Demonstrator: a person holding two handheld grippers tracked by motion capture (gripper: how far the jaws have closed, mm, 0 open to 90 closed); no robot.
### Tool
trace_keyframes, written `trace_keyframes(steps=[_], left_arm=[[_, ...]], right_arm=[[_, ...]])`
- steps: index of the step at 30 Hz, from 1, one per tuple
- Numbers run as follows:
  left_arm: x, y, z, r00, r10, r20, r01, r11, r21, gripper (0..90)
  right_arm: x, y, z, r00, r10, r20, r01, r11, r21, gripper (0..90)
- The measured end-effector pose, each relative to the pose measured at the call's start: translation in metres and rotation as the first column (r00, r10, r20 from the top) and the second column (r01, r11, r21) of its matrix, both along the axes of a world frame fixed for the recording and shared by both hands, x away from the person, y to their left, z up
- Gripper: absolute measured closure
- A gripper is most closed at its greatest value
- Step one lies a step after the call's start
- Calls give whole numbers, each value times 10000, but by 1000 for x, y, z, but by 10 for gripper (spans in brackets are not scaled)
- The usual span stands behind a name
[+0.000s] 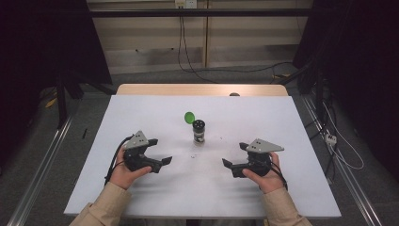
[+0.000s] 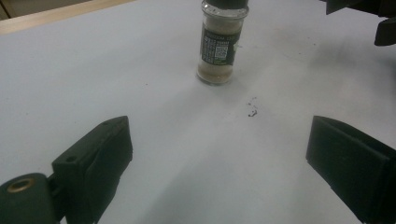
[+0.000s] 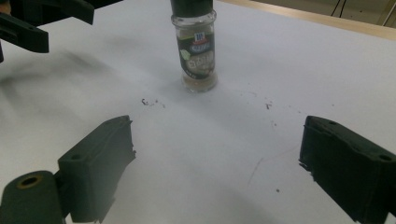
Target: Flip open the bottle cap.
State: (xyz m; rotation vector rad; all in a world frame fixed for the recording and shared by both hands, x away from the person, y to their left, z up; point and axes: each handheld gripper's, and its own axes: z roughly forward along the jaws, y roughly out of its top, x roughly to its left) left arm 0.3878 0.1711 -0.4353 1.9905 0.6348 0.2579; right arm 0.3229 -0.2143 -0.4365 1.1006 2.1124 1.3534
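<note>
A small glass spice jar with a black top and pale contents stands upright near the middle of the white table. A round green lid shows just behind its top left; whether it is attached I cannot tell. My left gripper rests left of the jar, open and holding nothing. My right gripper rests right of it, also open with nothing between its jaws. In the left gripper view the jar stands ahead of the wide-spread left gripper. In the right gripper view the jar stands beyond the right gripper.
Dark specks lie on the sheet in front of the jar. A wooden table edge runs along the far side. Cables trail on the floor to the right. Dark curtains flank the table.
</note>
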Motion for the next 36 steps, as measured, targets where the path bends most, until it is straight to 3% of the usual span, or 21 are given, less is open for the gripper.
trace_keyframes(steps=[3, 22, 36], left_arm=[[-1, 3, 0, 10000, -66, 56, 65, 9998, 161, 67], [-7, 22, -4, 9998, 220, 1, -220, 9997, 40, 67], [-14, 37, -5, 9993, 356, 86, -357, 9993, 135, 67]], right_arm=[[-2, -4, -2, 10000, -78, -23, 78, 9999, -77, 92], [-20, -31, -10, 9991, -430, 20, 430, 9984, -354, 94], [-32, -47, -13, 9970, -772, 58, 773, 9967, -263, 95]])
